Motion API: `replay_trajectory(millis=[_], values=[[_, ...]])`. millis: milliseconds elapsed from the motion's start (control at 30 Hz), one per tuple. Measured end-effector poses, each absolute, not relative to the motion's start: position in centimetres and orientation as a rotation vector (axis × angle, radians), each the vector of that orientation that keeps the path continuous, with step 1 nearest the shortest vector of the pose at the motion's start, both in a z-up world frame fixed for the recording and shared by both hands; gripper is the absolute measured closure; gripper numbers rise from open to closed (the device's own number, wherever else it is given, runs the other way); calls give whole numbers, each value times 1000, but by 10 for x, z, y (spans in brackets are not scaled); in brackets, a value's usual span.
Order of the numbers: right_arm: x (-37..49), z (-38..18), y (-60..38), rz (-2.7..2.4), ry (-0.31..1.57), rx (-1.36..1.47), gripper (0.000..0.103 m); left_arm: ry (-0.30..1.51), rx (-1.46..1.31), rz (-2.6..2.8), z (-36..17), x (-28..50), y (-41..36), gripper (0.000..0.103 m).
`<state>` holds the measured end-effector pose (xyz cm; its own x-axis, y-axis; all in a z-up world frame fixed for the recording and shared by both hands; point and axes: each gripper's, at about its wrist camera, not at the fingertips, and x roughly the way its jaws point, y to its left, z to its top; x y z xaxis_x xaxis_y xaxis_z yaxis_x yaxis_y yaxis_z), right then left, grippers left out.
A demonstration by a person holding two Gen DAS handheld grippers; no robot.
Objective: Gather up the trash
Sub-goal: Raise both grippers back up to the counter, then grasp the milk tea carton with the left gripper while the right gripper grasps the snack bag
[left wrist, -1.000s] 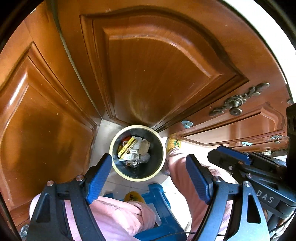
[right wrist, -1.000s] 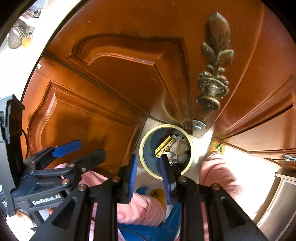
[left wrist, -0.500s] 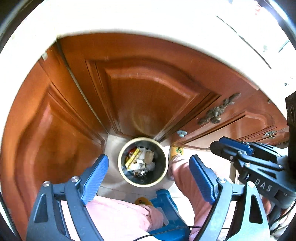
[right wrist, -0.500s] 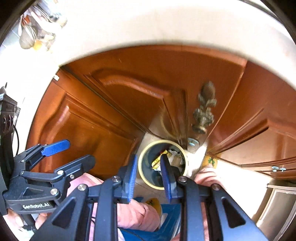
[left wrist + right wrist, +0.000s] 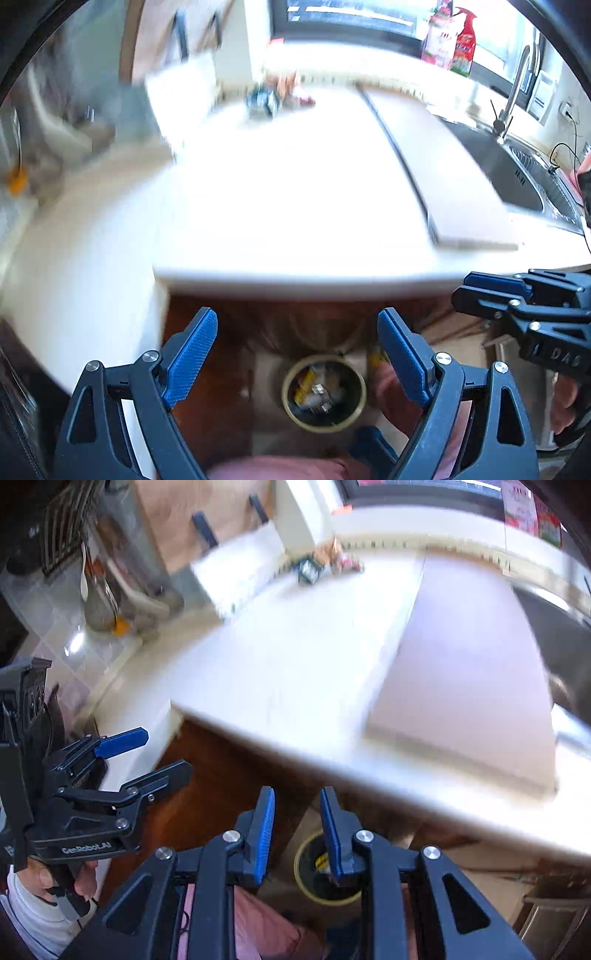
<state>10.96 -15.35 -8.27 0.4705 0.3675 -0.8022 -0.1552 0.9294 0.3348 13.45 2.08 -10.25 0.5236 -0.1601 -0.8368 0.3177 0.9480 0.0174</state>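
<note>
The round bin (image 5: 285,398) stands on the floor far below me, partly filled with wrappers and a yellow packet (image 5: 304,384). In the right wrist view the bin (image 5: 300,867) shows behind my fingers. My left gripper (image 5: 295,321) hangs high over it, open wide and holding nothing. My right gripper (image 5: 296,795) is beside it, its jaws a narrow gap apart with nothing between them. At the far end of the white countertop (image 5: 295,206) lies a small blurred pile of trash (image 5: 264,99), which the right wrist view shows too (image 5: 312,570).
A pale board (image 5: 443,166) lies on the counter next to a steel sink (image 5: 517,177) with a tap (image 5: 513,85). A red spray bottle (image 5: 463,40) stands by the window. Brown cabinet doors (image 5: 221,775) run below the counter edge. The person's pink-clad legs (image 5: 258,923) flank the bin.
Both grippers have risen from in front of the cabinet doors to above the counter edge, so the countertop now fills the views. The bin looks smaller and lower.
</note>
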Motion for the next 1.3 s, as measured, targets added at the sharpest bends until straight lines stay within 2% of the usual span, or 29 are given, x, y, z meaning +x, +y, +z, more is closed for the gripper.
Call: replay_trajectory(millis=[200, 333, 533, 733, 933, 1300], values=[[165, -36, -177, 271, 963, 192, 77, 917, 218, -290, -58, 200, -1, 16], [210, -14, -188, 247, 923, 184, 68, 910, 252, -288, -39, 252, -16, 16], [285, -10, -206, 250, 930, 223, 68, 897, 291, -315, -34, 331, -50, 16], [346, -24, -221, 235, 952, 260, 68, 889, 285, -289, -53, 411, -61, 16], [392, -50, -241, 275, 1000, 340, 68, 988, 247, -296, -95, 476, -58, 16], [430, -83, -246, 328, 1052, 373, 68, 1011, 285, -365, -129, 523, -64, 16]])
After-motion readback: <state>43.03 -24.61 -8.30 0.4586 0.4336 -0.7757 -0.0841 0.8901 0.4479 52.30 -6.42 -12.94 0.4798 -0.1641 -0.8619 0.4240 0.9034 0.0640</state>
